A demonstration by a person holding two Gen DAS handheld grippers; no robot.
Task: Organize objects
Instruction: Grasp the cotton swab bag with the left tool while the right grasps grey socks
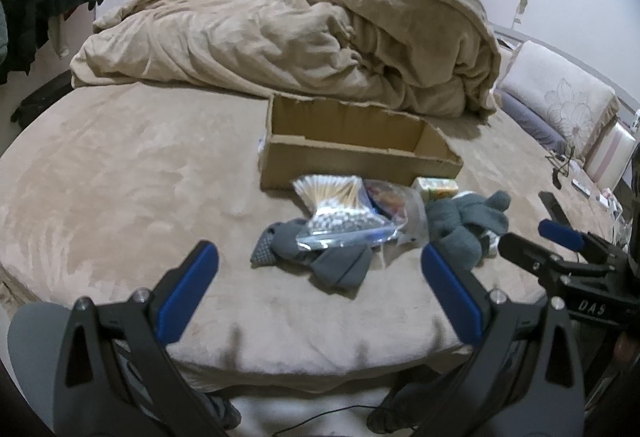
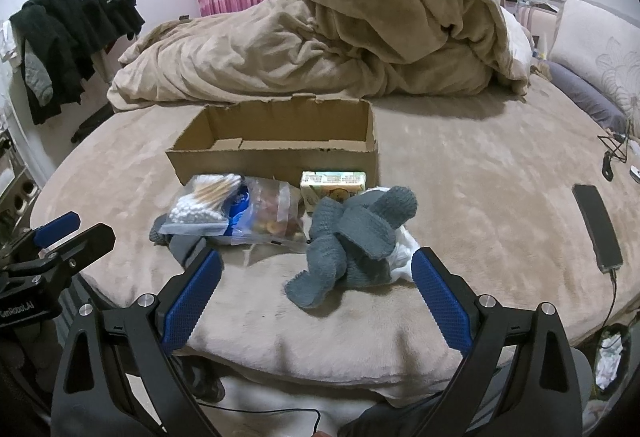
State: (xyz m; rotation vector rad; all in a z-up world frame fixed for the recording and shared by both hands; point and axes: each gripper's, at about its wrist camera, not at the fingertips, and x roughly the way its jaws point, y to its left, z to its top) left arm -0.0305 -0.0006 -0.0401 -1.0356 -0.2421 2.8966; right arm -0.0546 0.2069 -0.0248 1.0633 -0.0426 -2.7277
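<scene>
Nothing has gone into the open brown cardboard box (image 2: 276,149) on the beige plush bed (image 2: 460,177); from where I stand its floor looks bare, so I judge the sorting has not begun. Everything waiting lies in a loose heap just in front of the box: a clear zip bag of wooden cotton swabs (image 2: 204,203) towards its left end, a clear bag of colourful small items (image 2: 272,217) touching that one, a small pale green-and-yellow carton (image 2: 332,184) right against the box's front wall, and a grey-blue knitted piece (image 2: 348,237) in front of the carton, lying partly on something white. A dark grey sock (image 1: 320,261) pokes out from under the swab bag. The left gripper (image 1: 320,285) hovers short of the heap, jaws spread wide and holding nothing; the right gripper (image 2: 316,289) is likewise released and empty, its blue pads either side of the knitted piece without touching it. All of the pile is left to move.
</scene>
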